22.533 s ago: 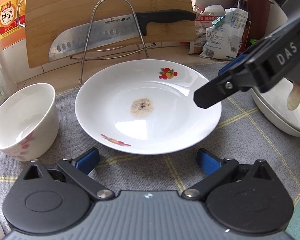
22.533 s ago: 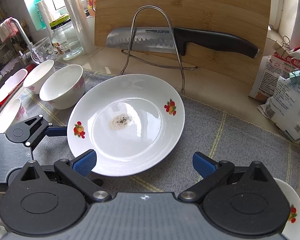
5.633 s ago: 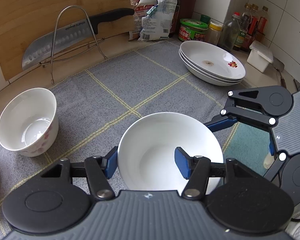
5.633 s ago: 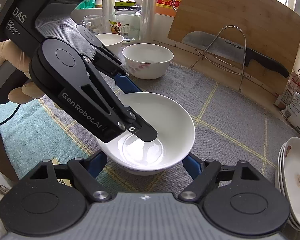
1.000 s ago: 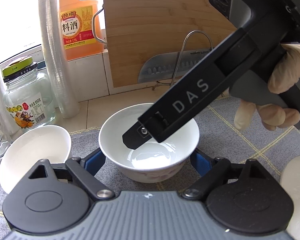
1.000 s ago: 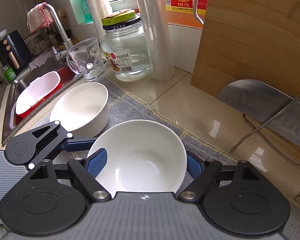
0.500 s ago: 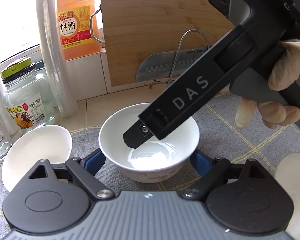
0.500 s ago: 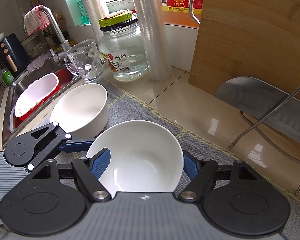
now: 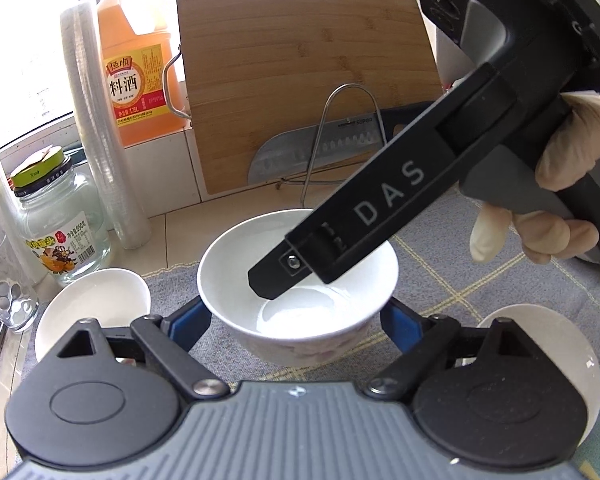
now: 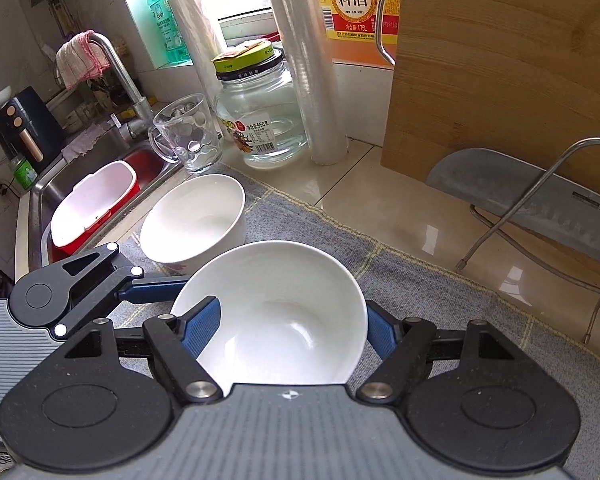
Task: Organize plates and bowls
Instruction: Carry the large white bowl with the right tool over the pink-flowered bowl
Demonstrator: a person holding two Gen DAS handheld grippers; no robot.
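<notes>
A white bowl with a pink flower print (image 9: 236, 276) hangs a little above the grey checked mat (image 9: 480, 280). My left gripper (image 9: 292, 320) is shut on it, one blue pad on each side of its lower wall. My right gripper (image 10: 292, 332) comes in from the right with its jaws wide apart. Its left finger (image 9: 284, 276) dips inside the bowl (image 10: 284, 320) and its right pad sits just outside the rim, so nothing is pinched. A second white bowl (image 9: 88, 304) stands on the mat at the left, and a third (image 9: 548, 336) at the right.
Behind the mat a wooden cutting board (image 9: 300, 80) leans on the wall, with a cleaver (image 9: 296, 156) on a wire rack. A glass jar (image 10: 256, 120), a glass mug (image 10: 188, 136), a film roll and an orange bottle line the back left. The sink (image 10: 80, 168) lies far left.
Both grippers have risen and drawn back from the wall together, and the bowl has come along between the left pads. Neither gripper's jaw spacing looks different.
</notes>
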